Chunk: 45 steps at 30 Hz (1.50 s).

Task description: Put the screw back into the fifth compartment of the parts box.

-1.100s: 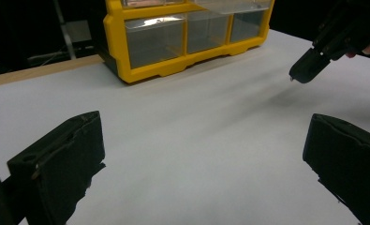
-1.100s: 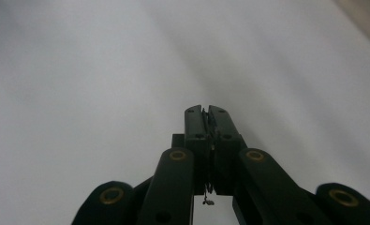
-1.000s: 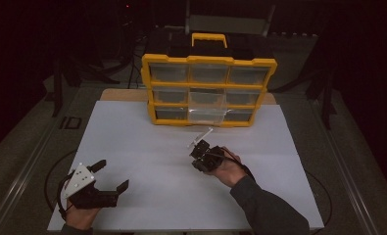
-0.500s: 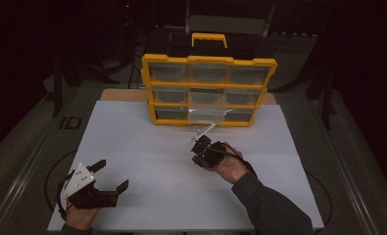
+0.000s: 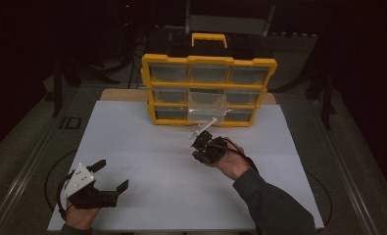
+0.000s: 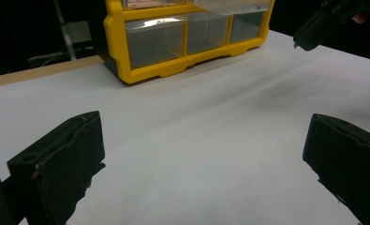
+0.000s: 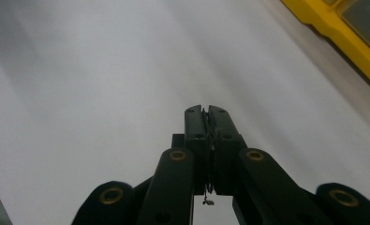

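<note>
While pinching a thin scrap [image 7: 207, 200] in the right gripper [image 7: 206, 111], hovers near the organizer [image 5: 208, 61]. Looks picked up; stowing remains. Holds left gripper [image 5: 112, 175] spread, idle.

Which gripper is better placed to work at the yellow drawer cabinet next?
Right. The right gripper, jaws shut, hangs just in front of the yellow drawer cabinet; the left gripper sits open near the table's front edge, far from it.

Matt black plastic jaws on the left gripper [image 6: 206, 164], ahead of it a glossy yellow plastic organizer [image 6: 173, 70] with clear smooth drawers [image 6: 157, 40], matt white paper-like sheet [image 6: 196, 136] beneath, bare wood table edge [image 6: 37, 75] beyond.
</note>
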{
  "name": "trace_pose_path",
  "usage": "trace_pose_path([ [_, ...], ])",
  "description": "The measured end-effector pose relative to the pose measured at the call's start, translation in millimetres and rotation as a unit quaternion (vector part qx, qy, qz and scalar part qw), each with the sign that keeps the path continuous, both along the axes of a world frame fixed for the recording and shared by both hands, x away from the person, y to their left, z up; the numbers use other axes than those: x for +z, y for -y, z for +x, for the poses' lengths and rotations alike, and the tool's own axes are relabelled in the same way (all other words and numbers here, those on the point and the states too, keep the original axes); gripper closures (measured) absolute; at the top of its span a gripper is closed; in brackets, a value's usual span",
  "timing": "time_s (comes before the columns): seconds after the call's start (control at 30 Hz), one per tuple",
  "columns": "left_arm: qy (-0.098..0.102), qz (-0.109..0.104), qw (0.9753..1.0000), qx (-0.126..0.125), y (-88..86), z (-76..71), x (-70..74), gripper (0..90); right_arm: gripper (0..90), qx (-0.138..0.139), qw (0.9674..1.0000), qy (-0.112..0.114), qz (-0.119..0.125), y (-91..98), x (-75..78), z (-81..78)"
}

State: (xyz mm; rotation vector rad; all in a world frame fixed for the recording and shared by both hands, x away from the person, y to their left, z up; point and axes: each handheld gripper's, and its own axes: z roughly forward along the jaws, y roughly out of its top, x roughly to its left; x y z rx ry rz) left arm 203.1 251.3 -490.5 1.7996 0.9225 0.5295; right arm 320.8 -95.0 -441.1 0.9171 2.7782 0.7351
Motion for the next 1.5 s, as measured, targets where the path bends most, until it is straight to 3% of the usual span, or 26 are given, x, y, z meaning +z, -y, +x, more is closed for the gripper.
trace_pose_path([
  [1.5, 0.001, 0.001, 1.0, 0.0, -0.8, -0.1, 0.4, 0.0, 87.5, -0.024, 0.9992, 0.019, 0.024, 7.3, 49.9, 29.3],
])
